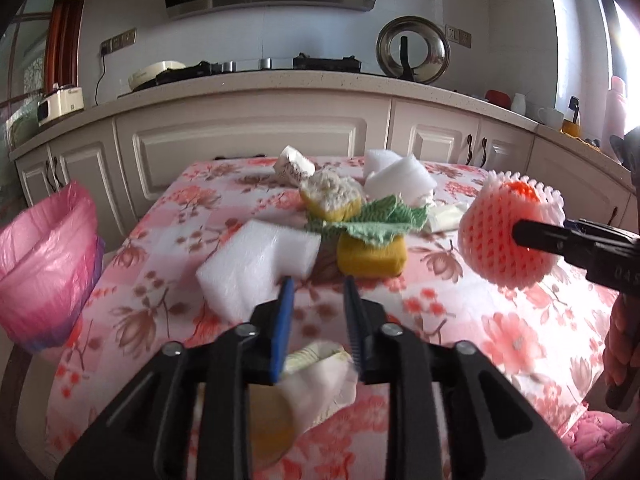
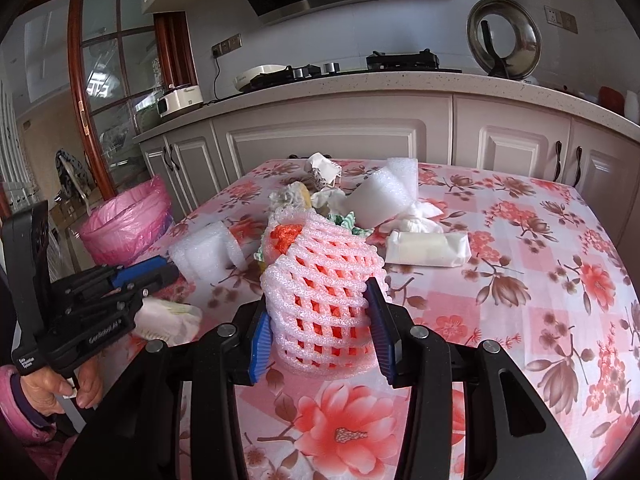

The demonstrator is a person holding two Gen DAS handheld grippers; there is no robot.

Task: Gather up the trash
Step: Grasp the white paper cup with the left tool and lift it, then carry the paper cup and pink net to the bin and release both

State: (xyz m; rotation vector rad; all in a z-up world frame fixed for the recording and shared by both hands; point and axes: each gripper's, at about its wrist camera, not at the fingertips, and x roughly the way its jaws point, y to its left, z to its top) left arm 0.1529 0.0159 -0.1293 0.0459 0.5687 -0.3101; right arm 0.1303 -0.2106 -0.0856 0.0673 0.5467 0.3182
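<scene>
The right claw point(image 2: 320, 320) is closed on a pink foam mesh fruit sleeve point(image 2: 320, 276) with orange netting inside, held above the floral-clothed surface point(image 2: 520, 280). It looks featherlight, soft and springy, so a mid-body pinch should suit it. The left claw point(image 1: 318, 308) hangs partly open and empty over a crumpled white wrapper point(image 1: 316, 376). A pink-lined bin point(image 1: 44, 260) waits just beside the surface's left edge.

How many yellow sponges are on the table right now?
2. One yellow sponge lies mid-table, partly under the green cloth. The worn sponge with a frayed white top sits just behind it. More may be hidden in the pile.
</scene>
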